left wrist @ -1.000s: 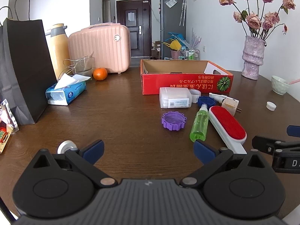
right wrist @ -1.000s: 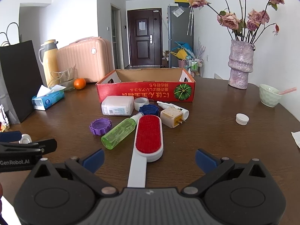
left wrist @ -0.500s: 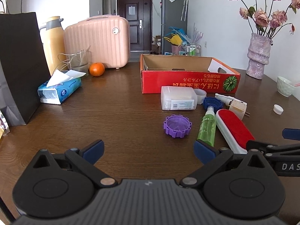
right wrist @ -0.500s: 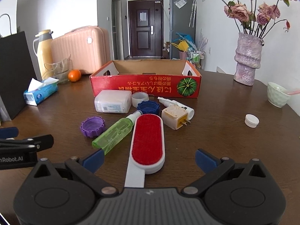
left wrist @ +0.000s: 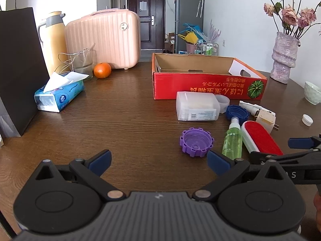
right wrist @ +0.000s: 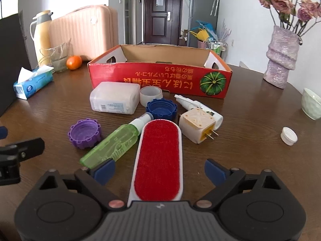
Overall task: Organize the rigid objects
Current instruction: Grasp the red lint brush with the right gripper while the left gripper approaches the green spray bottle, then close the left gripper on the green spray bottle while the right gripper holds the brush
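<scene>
The right hand-held gripper (right wrist: 159, 170) hangs low over the table (right wrist: 250, 120), its jaws closing with the red lint brush (right wrist: 158, 160) between them, pads not touching it. A green spray bottle (right wrist: 114, 140) lies just beside the brush, a purple cap (right wrist: 84, 130) next to it. Farther in sit a blue cap (right wrist: 161, 108), a plug adapter (right wrist: 197, 125), a translucent box (right wrist: 114, 97) and the red carton (right wrist: 160, 78).

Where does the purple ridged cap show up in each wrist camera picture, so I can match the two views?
Left wrist: purple cap lies right of centre, just ahead of the left gripper.
Right wrist: lower left, left of the green spray bottle.
Shared landmark: the red cardboard box behind it.
</scene>
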